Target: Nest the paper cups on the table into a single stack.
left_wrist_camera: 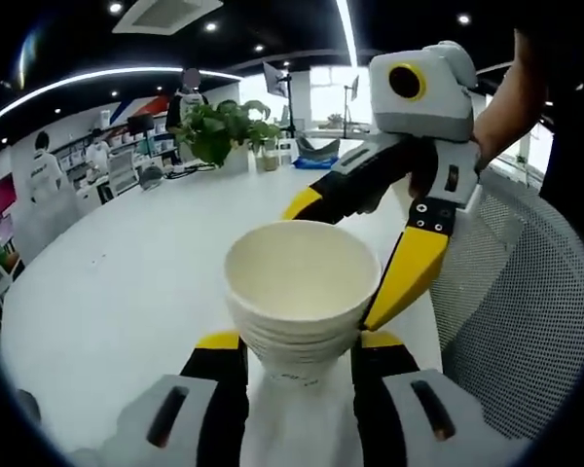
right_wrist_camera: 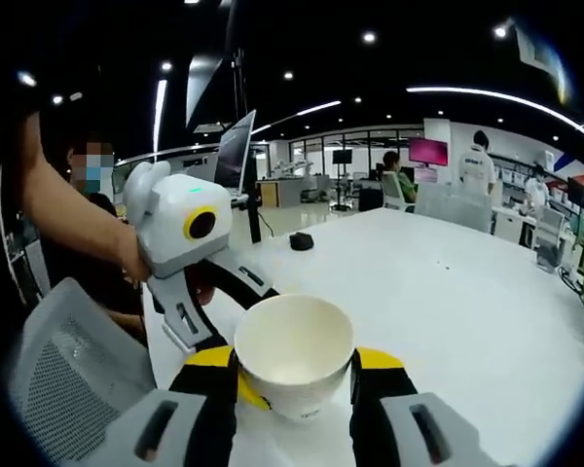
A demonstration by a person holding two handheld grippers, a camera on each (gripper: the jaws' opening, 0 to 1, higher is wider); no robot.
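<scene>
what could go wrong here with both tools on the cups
1. The left tool and right tool both sit at the stack of paper cups; squeezing from both sides could crush the thin walls.
2. The nested rims look uneven in the left gripper view, so a cup may be seated crooked and jam.
3. The stack is near the white table edge by the mesh chair; a slip could drop it.

Cream paper cups, yellow-tipped grey right gripper, white table.
</scene>
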